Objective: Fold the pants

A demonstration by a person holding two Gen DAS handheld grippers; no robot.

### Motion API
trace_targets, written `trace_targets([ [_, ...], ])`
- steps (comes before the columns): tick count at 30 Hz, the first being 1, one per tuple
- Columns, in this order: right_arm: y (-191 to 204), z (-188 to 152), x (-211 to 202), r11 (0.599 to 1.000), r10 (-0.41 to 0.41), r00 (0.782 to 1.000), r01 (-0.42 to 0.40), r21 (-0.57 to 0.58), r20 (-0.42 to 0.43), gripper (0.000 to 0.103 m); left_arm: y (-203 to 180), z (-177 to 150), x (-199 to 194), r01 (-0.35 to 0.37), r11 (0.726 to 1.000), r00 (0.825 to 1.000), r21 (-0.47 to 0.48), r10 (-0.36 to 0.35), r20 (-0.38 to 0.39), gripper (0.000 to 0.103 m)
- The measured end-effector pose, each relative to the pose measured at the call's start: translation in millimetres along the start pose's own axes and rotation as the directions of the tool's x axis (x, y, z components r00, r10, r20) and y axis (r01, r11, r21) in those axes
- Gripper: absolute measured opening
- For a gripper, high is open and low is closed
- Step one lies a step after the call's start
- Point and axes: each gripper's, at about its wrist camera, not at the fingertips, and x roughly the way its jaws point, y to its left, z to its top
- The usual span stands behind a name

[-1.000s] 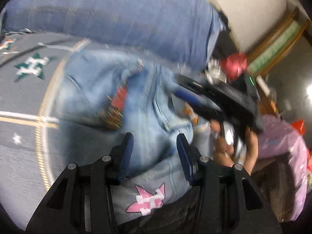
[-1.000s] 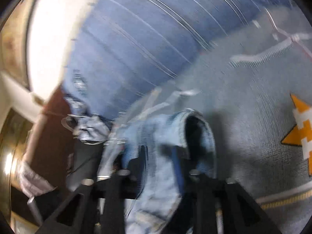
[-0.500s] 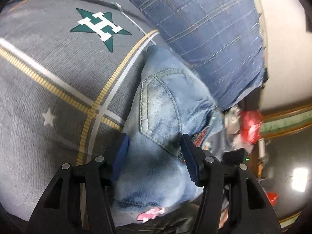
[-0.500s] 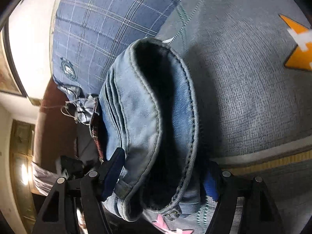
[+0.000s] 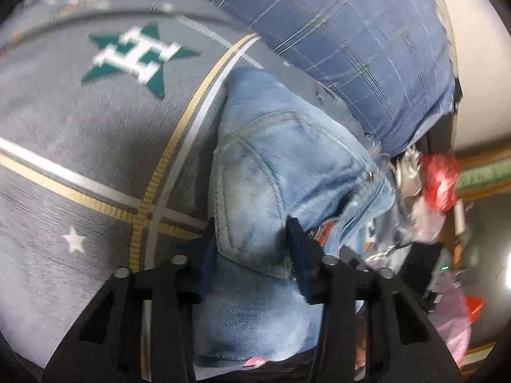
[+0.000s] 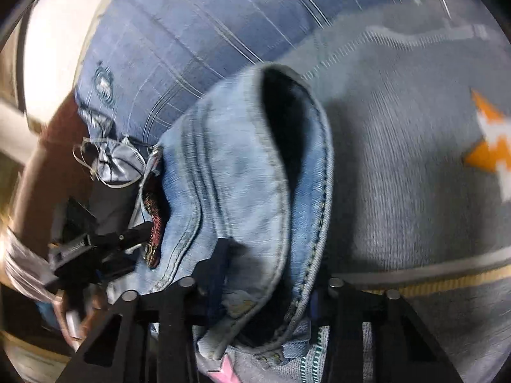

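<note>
My left gripper [image 5: 252,239] has just been closing, and its jaws now seem to pinch the folded jeans [image 5: 287,166] at the back pocket, though blur hides the pads. The jeans lie on the grey bedspread [image 5: 80,159], right of its green star [image 5: 137,57] and just below the blue plaid pillow [image 5: 351,32].

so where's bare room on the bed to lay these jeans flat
Free: the grey patterned bedspread left of the light blue denim jeans, around the green star and gold stripe, and in the right wrist view the grey stretch toward the orange star. Crowded: the blue plaid pillow behind, and the cluttered bed edge with the red bag.
</note>
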Motion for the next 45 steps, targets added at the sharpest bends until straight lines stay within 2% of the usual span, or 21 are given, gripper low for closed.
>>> trace_targets([
  [3,17,-3,-8,0.996,-0.008,0.998,0.013,-0.092,0.055,0.027,-13,-7,-13,0.027,0.998,0.998,0.049,-0.029,0.055,0.029],
  [7,20,1,-13,0.995,0.052,0.994,-0.044,-0.086,0.095,0.025,-19,-9,-30,0.064,0.995,0.989,0.077,-0.073,0.127,0.028],
  [10,34,8,-20,0.993,0.077,0.988,-0.064,-0.097,0.131,0.025,-19,-9,-45,0.115,0.989,0.974,0.091,-0.131,0.184,0.028],
  [14,57,28,-30,0.988,0.096,0.980,-0.072,-0.139,0.172,0.025,-23,-2,-62,0.150,0.983,0.954,0.109,-0.172,0.244,0.028],
  [18,70,64,-28,0.984,0.133,0.976,-0.109,-0.140,0.171,0.025,-32,20,-67,0.122,0.986,0.953,0.110,-0.147,0.265,0.028],
  [22,77,86,-19,0.983,0.129,0.976,-0.101,-0.155,0.178,0.024,-30,42,-64,0.091,0.990,0.953,0.111,-0.118,0.277,0.028],
  [26,56,84,1,0.976,0.207,0.959,-0.188,-0.111,0.194,0.024,-18,48,-52,0.090,0.992,0.956,0.087,-0.111,0.272,0.028],
  [28,39,81,19,0.973,0.230,0.957,-0.225,-0.045,0.179,0.025,-17,50,-41,0.042,0.995,0.964,0.092,-0.064,0.256,0.028],
  [31,33,81,38,0.979,0.204,0.967,-0.201,-0.037,0.151,0.024,-13,56,-26,0.009,0.997,0.972,0.074,-0.026,0.232,0.028],
  [35,36,93,36,0.982,0.190,0.967,-0.186,-0.043,0.170,0.025,-17,70,-20,0.011,0.997,0.971,0.077,-0.029,0.238,0.028],
  [40,41,110,35,0.981,0.186,0.965,-0.175,-0.079,0.182,0.025,-29,72,-29,-0.005,0.991,0.954,0.131,-0.034,0.297,0.028],
  [45,41,109,27,0.975,0.219,0.953,-0.205,-0.084,0.208,0.024,-22,74,-32,0.035,0.994,0.954,0.101,-0.064,0.294,0.028],
])
